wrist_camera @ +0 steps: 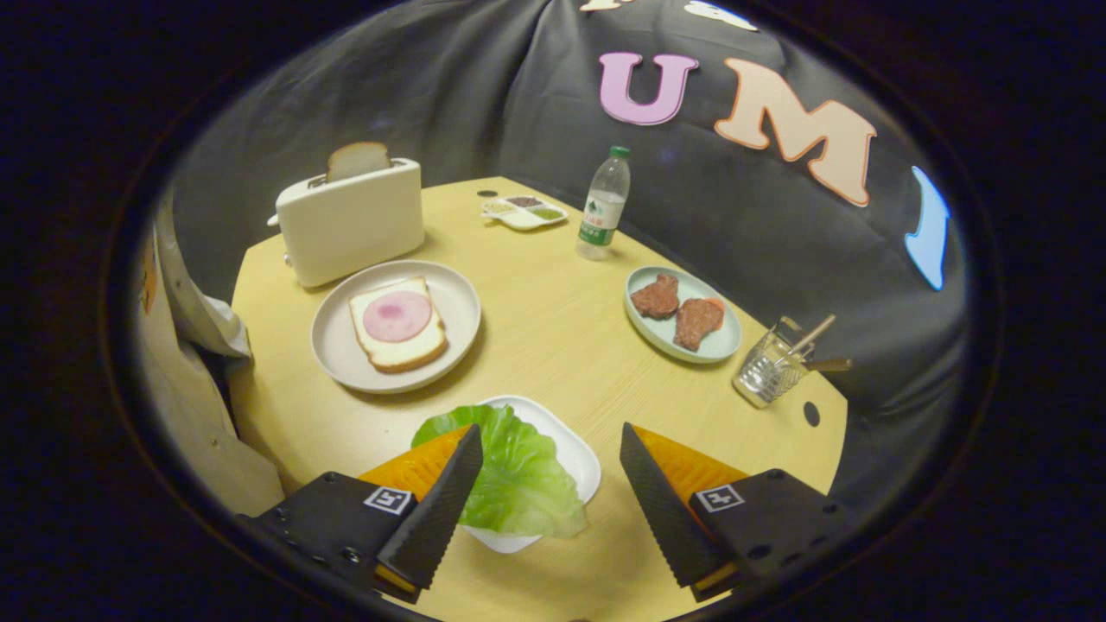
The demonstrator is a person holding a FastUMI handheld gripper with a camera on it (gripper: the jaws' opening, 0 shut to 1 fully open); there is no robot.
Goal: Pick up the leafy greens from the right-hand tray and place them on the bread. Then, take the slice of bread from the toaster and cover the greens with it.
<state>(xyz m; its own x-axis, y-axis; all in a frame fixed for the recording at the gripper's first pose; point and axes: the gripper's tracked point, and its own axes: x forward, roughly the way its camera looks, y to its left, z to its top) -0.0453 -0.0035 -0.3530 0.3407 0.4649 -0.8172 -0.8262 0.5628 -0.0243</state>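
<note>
Approach to the first pick: the gripper (551,466), fingers spread wide and holding nothing, hovers over the leafy greens (510,471) on their white tray (577,453). The next move probably calls for lowering and closing on the leaf. Beyond lie the ham-topped bread (397,324) on its plate (333,345) and, farther, the toaster (350,223) with its slice (357,160).

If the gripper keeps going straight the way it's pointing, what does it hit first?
Probably the lettuce leaf on its white tray, lying between the open fingers of the gripper; depth is hard to judge.

Greens (518,475) on tray (577,453), bread (397,324) plate (346,345) beyond
</note>
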